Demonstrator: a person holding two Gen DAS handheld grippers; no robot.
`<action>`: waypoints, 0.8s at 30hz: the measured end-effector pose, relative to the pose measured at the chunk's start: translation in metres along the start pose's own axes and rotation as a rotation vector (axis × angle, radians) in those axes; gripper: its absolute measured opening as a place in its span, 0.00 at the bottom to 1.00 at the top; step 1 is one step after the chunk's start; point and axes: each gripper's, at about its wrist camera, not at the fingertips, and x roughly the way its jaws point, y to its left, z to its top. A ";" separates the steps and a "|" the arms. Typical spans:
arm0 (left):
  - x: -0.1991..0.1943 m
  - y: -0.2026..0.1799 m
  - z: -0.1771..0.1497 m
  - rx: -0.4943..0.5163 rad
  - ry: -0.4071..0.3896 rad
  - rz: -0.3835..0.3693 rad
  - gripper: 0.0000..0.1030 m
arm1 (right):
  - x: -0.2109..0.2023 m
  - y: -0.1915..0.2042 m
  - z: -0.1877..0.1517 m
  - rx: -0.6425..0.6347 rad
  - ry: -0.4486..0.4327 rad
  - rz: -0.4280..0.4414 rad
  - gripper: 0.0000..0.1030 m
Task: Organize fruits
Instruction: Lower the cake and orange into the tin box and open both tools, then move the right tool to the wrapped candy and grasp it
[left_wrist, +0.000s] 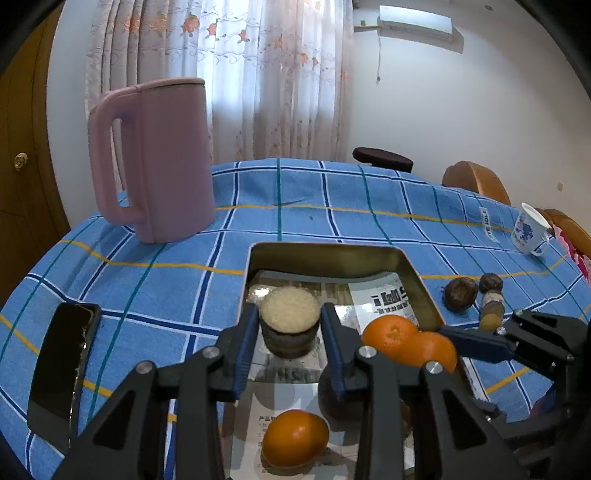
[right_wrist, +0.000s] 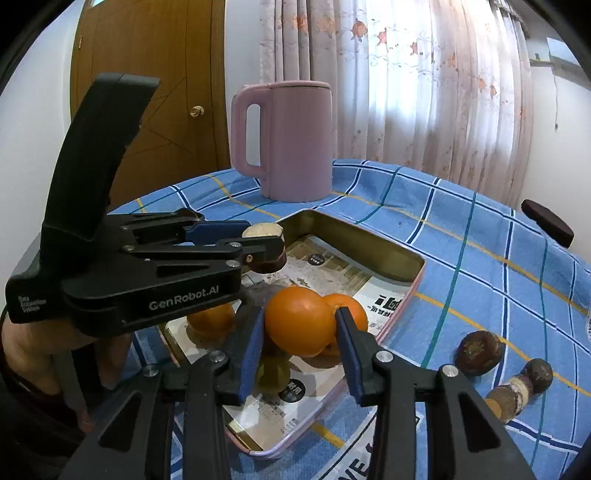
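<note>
A metal tray (left_wrist: 421, 288) lined with newspaper sits on the blue checked tablecloth. My left gripper (left_wrist: 290, 325) is shut on a halved dark fruit (left_wrist: 290, 321) with a pale cut face, held above the tray; it also shows in the right wrist view (right_wrist: 264, 240). My right gripper (right_wrist: 300, 332) is shut on an orange (right_wrist: 299, 321) over the tray, with a second orange (right_wrist: 351, 306) right behind it. Another orange (left_wrist: 293, 437) lies in the tray nearer me. Both oranges show at the right in the left wrist view (left_wrist: 391, 334).
A pink jug (left_wrist: 155, 158) stands at the back left of the table. Three dark brown fruits (right_wrist: 478, 350) lie on the cloth right of the tray. A black phone (left_wrist: 62, 365) lies at the left. A white mug (left_wrist: 528, 230) stands at the far right.
</note>
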 end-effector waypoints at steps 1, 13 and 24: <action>-0.001 -0.001 0.000 0.005 -0.007 0.006 0.43 | 0.002 0.000 0.000 0.003 0.009 0.008 0.41; -0.032 -0.024 0.002 -0.017 -0.105 -0.020 0.89 | -0.056 -0.044 -0.013 0.057 -0.068 -0.119 0.55; -0.020 -0.095 0.002 0.071 -0.079 -0.098 0.93 | -0.061 -0.137 -0.041 0.271 0.026 -0.281 0.55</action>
